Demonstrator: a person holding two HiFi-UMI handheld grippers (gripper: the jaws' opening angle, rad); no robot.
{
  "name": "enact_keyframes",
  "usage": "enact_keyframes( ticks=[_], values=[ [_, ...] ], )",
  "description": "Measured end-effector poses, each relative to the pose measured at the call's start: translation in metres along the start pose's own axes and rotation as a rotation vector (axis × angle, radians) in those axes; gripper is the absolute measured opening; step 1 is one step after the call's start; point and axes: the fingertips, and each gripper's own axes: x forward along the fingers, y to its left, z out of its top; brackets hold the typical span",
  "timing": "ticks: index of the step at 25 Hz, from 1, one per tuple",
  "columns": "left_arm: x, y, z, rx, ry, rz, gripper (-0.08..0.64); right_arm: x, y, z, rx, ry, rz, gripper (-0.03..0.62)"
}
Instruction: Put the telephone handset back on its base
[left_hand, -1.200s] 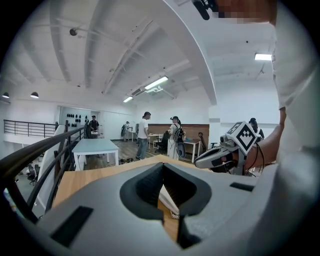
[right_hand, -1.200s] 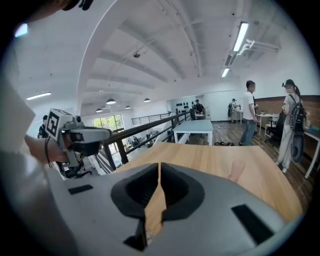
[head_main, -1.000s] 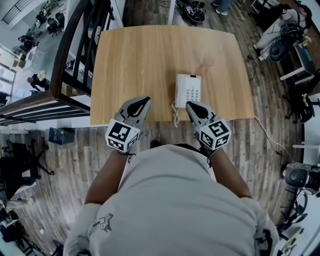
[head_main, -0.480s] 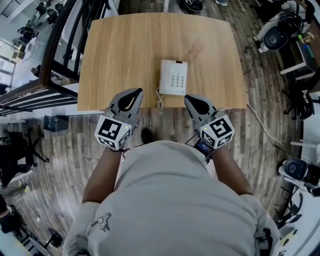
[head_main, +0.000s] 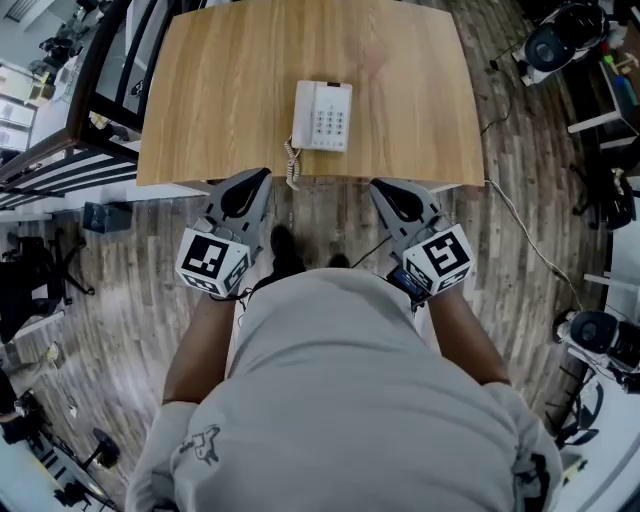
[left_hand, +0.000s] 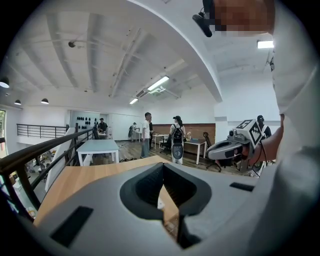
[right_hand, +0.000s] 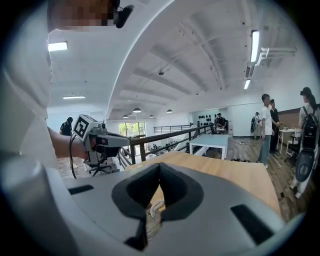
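A white telephone (head_main: 322, 115) sits near the front edge of the wooden table (head_main: 220, 90). Its handset (head_main: 306, 112) lies along the base's left side, and the coiled cord (head_main: 292, 166) hangs over the table's edge. My left gripper (head_main: 254, 181) and right gripper (head_main: 386, 190) are over the floor, short of the table's front edge, either side of the phone. Both are shut with nothing in them. Seen from the left gripper view, the left gripper (left_hand: 163, 170) points at the table (left_hand: 85, 175). In the right gripper view the cord (right_hand: 155, 207) shows through the right gripper (right_hand: 159, 167).
A black railing (head_main: 105, 90) runs along the table's left side. A cable (head_main: 530, 250) trails over the plank floor on the right, near office chairs (head_main: 600, 350). Several people stand by a white table (left_hand: 97, 147) in the background.
Both grippers have drawn back from over the table's front edge to over the floor. The table and phone have slid up and left in the head view. Both stay shut.
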Motion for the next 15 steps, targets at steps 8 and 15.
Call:
enact_keyframes(
  ticks=[8,15],
  values=[
    [-0.025,-0.063,-0.003,-0.020,0.008,0.008,0.006,-0.046,0.027,-0.014,-0.014,-0.001,0.055,0.006],
    [-0.056,-0.086,-0.013,-0.002,0.041,-0.004,0.006,-0.069,0.056,-0.018,-0.027,-0.012,0.058,0.006]
  ],
)
